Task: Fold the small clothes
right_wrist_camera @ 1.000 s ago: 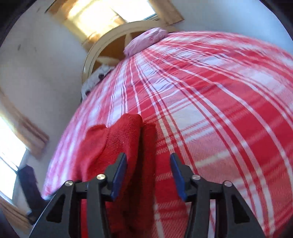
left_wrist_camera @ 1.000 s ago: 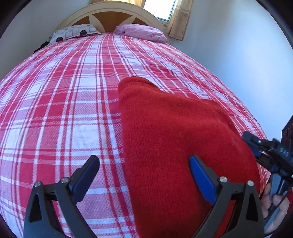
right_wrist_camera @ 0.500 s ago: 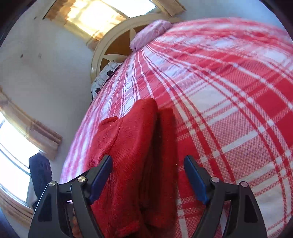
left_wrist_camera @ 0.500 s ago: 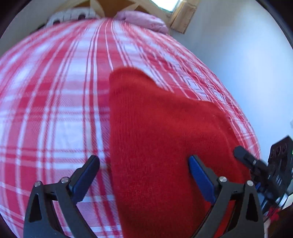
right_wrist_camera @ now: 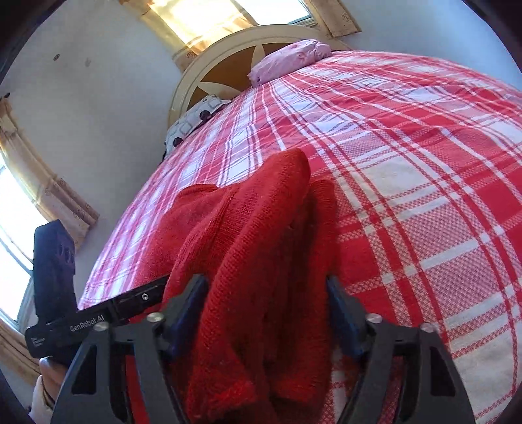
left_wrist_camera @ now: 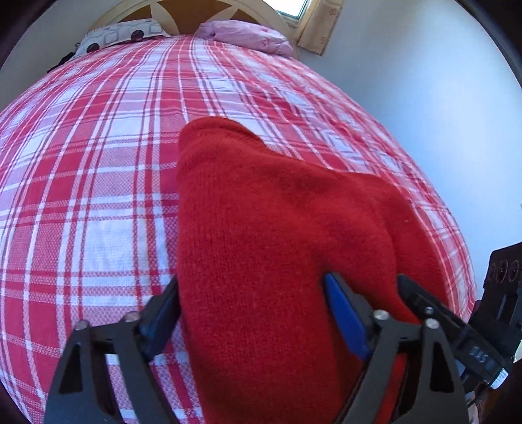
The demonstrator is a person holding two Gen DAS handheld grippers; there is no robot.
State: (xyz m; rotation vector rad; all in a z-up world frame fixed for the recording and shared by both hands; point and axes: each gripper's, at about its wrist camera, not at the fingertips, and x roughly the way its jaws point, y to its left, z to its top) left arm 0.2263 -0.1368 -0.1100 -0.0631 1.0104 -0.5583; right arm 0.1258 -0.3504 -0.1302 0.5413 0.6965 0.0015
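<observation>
A bedroom with pale walls holds one bed under a red-and-white plaid bedspread point(left_wrist_camera: 98, 182), with one arched cream-and-wood headboard point(right_wrist_camera: 208, 81) at the far end. Two pillows lie against it: a pink pillow point(left_wrist_camera: 248, 39) and a white patterned pillow point(left_wrist_camera: 120, 34). Curtained windows show in the right wrist view: one curtain point(right_wrist_camera: 202, 26) behind the headboard and another at the left edge.

There is one garment, a red knit sweater point(left_wrist_camera: 267, 248), lying folded lengthwise on the bedspread near the foot of the bed, toward its right edge in the left wrist view. Its layers stand up in ridges in the right wrist view.

Two grippers work on it. The left gripper point(left_wrist_camera: 251, 313) has its jaws spread wide, one blue pad on each side of a thick band of the knit, and the cloth fills the gap between them. The right gripper point(right_wrist_camera: 267, 310) is likewise spread wide, straddling a raised fold of the sweater.

Compared with a second ago, both grippers have come in over the sweater: the left one then had its left finger out over bare bedspread, and the right one was narrower, beside the garment's edge. The right gripper's jaws have since widened.
</observation>
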